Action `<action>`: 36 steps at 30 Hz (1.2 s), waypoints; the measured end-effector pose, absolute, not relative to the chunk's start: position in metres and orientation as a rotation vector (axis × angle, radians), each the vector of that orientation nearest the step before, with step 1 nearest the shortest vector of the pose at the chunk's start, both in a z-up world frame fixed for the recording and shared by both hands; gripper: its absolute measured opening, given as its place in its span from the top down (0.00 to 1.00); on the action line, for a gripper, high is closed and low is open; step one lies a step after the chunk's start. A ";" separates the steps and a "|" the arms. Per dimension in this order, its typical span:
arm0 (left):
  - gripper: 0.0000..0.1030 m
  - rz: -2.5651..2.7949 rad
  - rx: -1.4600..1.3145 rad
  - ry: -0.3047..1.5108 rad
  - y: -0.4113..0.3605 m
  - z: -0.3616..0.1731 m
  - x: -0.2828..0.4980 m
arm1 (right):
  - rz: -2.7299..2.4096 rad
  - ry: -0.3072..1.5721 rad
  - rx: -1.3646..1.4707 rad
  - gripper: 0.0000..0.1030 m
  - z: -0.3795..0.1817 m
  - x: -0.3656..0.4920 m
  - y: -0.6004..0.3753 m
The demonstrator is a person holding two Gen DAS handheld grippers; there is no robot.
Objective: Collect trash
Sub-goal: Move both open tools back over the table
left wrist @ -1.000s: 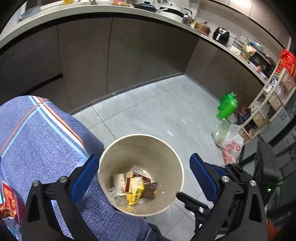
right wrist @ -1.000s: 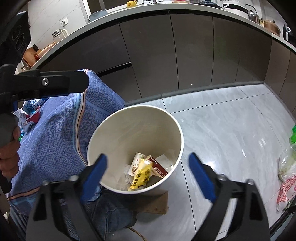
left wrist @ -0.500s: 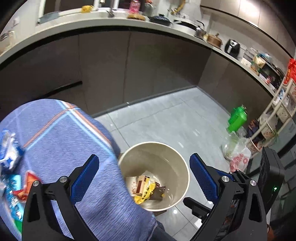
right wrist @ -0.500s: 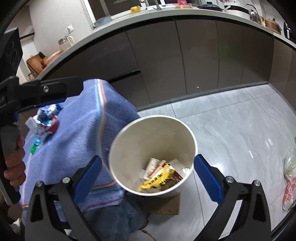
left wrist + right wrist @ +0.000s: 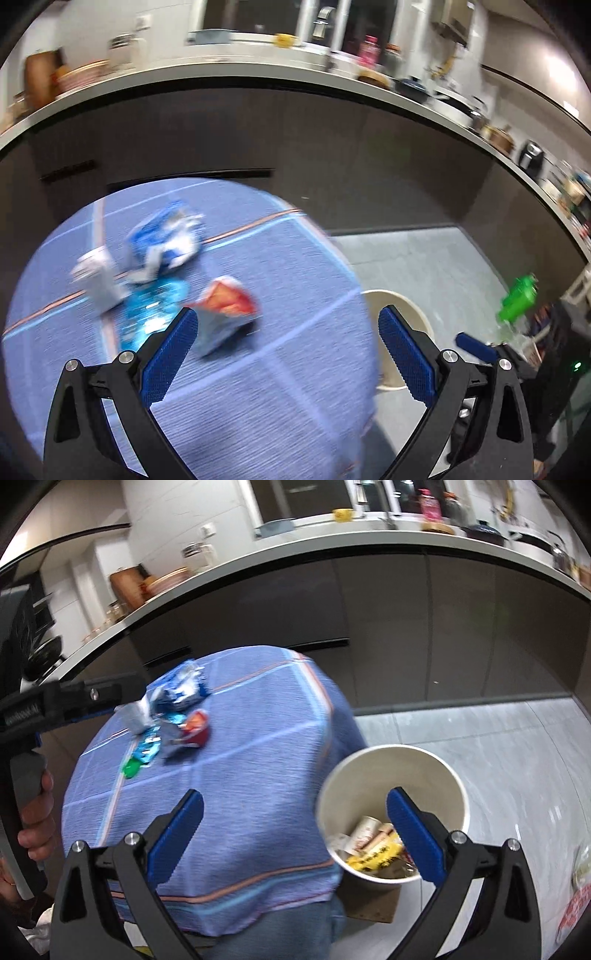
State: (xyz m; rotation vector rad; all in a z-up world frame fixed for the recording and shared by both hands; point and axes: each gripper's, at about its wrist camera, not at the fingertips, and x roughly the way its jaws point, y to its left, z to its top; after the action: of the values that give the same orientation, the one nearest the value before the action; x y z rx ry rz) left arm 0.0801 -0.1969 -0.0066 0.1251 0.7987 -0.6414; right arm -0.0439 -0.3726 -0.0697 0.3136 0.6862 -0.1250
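Several blurred wrappers lie on a round worktop (image 5: 258,387) under a blue checked cloth in the left wrist view. The left gripper (image 5: 288,350) hangs above the cloth with its blue-padded fingers (image 5: 168,354) spread wide and nothing between them. A red-and-orange snack packet (image 5: 225,314) lies just ahead of the left finger's tip, slightly inside the gap; I cannot tell whether it touches the pad. Farther out and to the left lie a blue-and-white wrapper (image 5: 166,243), a pale carton-like piece (image 5: 98,280) and a shiny teal wrapper (image 5: 151,306), bunched together. A beige trash bin (image 5: 402,306) shows partly past the cloth's right edge, behind the right finger. A green bottle (image 5: 517,299) stands on the floor at far right.

From the right wrist view, the right gripper (image 5: 295,834) is likewise spread wide and empty, raised over the near side of the clothed worktop (image 5: 240,794). The trash bin (image 5: 391,775) stands on the floor just beside the worktop; the right finger (image 5: 413,838) overlaps its opening, where discarded packets (image 5: 373,845) lie at the bottom. The wrapper pile (image 5: 173,709) sits on the far left part of the cloth, well apart from these fingers, with a small green piece (image 5: 131,768) nearest. The left gripper's black frame (image 5: 70,701) reaches in toward that pile from the left.
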 end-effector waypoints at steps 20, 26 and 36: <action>0.08 -0.486 -0.007 0.897 -0.048 -0.041 0.108 | 0.062 0.744 0.255 0.04 -0.051 0.048 -0.277; 0.08 -0.505 -0.028 0.927 -0.044 -0.053 0.123 | 0.055 0.786 0.300 0.04 -0.066 0.083 -0.278; 0.08 -0.535 0.028 0.932 -0.059 -0.063 0.146 | 0.049 0.838 0.339 0.15 -0.093 0.125 -0.276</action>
State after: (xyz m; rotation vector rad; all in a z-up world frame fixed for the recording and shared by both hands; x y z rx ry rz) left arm 0.1455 -0.0593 -0.0626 0.0279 0.9316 -0.5351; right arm 0.1245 -0.2761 -0.0926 0.3393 0.8380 0.0486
